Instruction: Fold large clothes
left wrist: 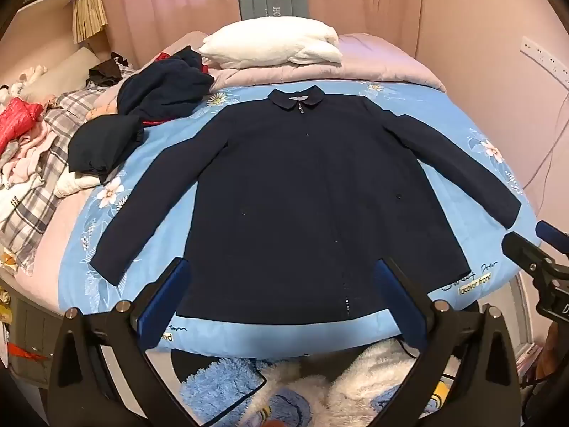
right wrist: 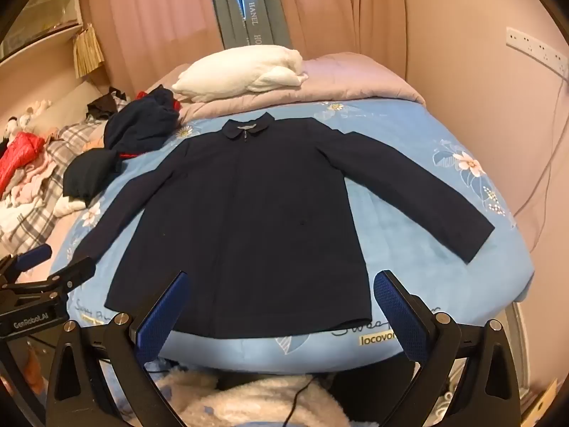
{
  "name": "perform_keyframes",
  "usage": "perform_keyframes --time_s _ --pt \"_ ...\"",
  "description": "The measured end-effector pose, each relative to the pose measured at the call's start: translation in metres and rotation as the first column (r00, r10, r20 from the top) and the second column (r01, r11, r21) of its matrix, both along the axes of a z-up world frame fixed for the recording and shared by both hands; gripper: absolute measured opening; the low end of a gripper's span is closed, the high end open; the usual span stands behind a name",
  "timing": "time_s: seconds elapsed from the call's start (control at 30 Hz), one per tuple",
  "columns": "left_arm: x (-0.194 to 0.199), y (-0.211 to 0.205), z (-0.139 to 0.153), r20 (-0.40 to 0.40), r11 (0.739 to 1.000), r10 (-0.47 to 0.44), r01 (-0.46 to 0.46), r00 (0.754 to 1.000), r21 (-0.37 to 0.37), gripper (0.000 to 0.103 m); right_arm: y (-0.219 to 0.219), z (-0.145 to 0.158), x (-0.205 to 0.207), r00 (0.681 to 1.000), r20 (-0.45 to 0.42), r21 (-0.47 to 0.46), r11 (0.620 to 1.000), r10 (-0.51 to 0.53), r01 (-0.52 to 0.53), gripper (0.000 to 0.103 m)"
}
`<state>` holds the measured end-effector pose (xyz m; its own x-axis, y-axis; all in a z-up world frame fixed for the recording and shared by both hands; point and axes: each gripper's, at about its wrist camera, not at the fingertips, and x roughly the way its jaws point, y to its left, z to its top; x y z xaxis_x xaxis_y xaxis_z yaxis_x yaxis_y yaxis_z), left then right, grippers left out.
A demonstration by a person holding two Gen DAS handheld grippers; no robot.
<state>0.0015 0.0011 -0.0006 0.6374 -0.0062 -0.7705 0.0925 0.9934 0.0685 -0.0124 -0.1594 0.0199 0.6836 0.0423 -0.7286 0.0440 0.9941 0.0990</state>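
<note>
Both of my grippers hang above the near edge of the bed, tilted down toward it. My left gripper (left wrist: 281, 306) is spread wide with nothing between its pads, and my right gripper (right wrist: 281, 315) is just as wide and just as empty. Just beyond them the dark navy jacket (left wrist: 302, 206) lies flat on the blue floral bedspread (left wrist: 458, 156), zipped, collar away from me, both sleeves angled outward. Left of it sits a pile of dark clothes (left wrist: 156, 99). Farthest off, a white pillow (left wrist: 274, 46) rests on a pink quilt (left wrist: 384, 60).
</note>
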Motion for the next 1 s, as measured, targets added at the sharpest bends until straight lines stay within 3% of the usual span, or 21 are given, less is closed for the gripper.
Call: perform_keyframes --time_s 0.2,0.27,1.0 --pt "0.0063 0.0 -0.0028 -0.026 0.999 0.043 -0.043 0.999 0.004 0.103 0.0001 -0.0015 0.0023 1.0 -0.004 0.001 1.0 0.002 -0.001 0.102" --pt "0.0 0.0003 -0.0074 0.018 1.0 0.006 -0.006 1.0 -0.003 0.103 0.0006 -0.0009 0.0011 1.0 -0.002 -0.001 1.0 -0.001 0.001 0.102" --pt "0.0074 0.0051 -0.0053 -0.008 1.0 0.011 -0.011 1.0 0.002 0.103 0.0022 -0.0049 0.0058 1.0 -0.015 -0.003 1.0 0.001 -0.001 0.102"
